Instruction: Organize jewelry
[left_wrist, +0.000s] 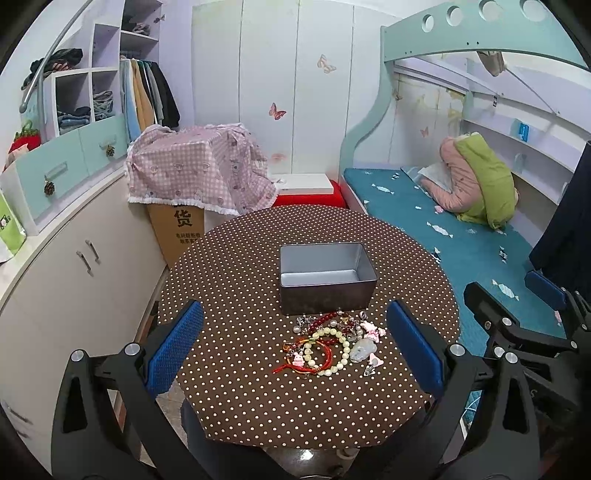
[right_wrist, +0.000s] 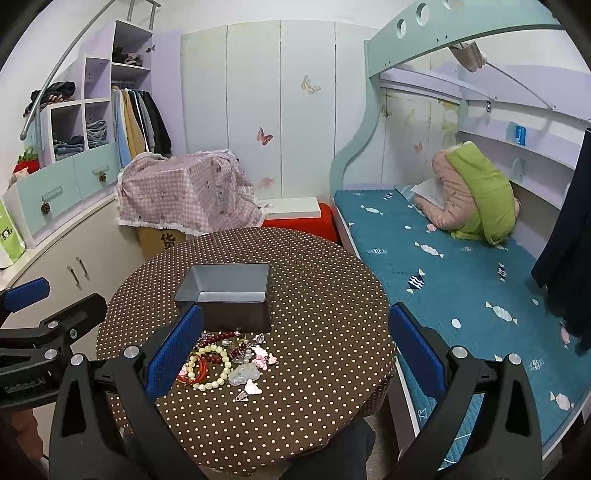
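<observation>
A pile of jewelry lies on the round brown polka-dot table: a cream bead bracelet, dark red beads, red cords, pink charms and a clear pendant. An empty grey metal tin stands just behind it. My left gripper is open, above the table's near edge, with the pile between its blue pads. My right gripper is open and empty; the pile lies by its left pad, the tin behind. The right gripper also shows at the right of the left wrist view.
A bed with a teal mattress runs along the right of the table. A cardboard box under a pink checked cloth and a red stool stand behind the table. White cabinets line the left wall.
</observation>
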